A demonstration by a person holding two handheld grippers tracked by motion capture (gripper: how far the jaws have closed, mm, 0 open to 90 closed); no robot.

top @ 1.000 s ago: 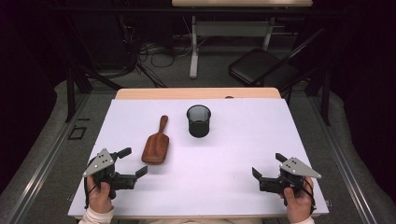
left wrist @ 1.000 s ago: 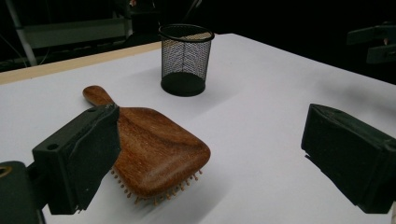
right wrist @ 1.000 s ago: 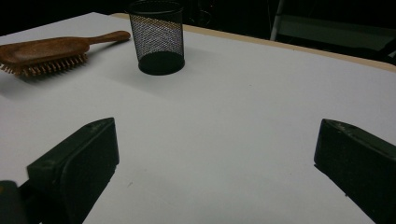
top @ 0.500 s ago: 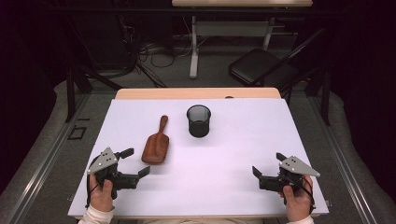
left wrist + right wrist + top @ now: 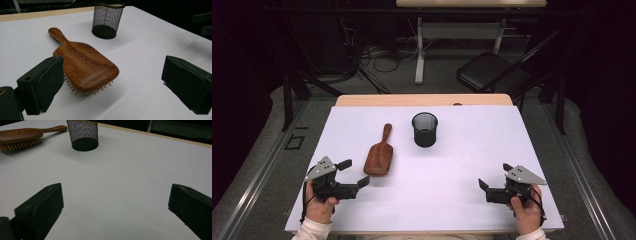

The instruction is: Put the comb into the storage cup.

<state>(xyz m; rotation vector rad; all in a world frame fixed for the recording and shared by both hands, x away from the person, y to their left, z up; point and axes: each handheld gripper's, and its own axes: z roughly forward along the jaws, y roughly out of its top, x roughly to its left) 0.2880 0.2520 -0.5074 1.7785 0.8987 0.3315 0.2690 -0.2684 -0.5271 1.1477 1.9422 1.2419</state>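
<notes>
Fingers of both the left gripper (image 5: pixel 353 174) and right gripper (image 5: pixel 483 189) are spread apart, empty; brown wooden paddle hairbrush (image 5: pixel 379 155) lies untouched beside black mesh cup (image 5: pixel 425 129), so nothing seems done yet.

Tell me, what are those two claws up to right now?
Left claw open, beside wooden hairbrush. Right claw open, holding nothing. Mesh cup upright, untouched. Nothing in the way.

Count on the white table: four things in all.

One wooden hairbrush (image 5: pixel 379 157), bristles down, just ahead of the left gripper (image 5: pixel 354 173); one black mesh cup (image 5: pixel 425 129), farther ahead of it and well ahead of the right gripper (image 5: pixel 492 181); two grippers, one in each of two hands; one table (image 5: pixel 472 150).
</notes>
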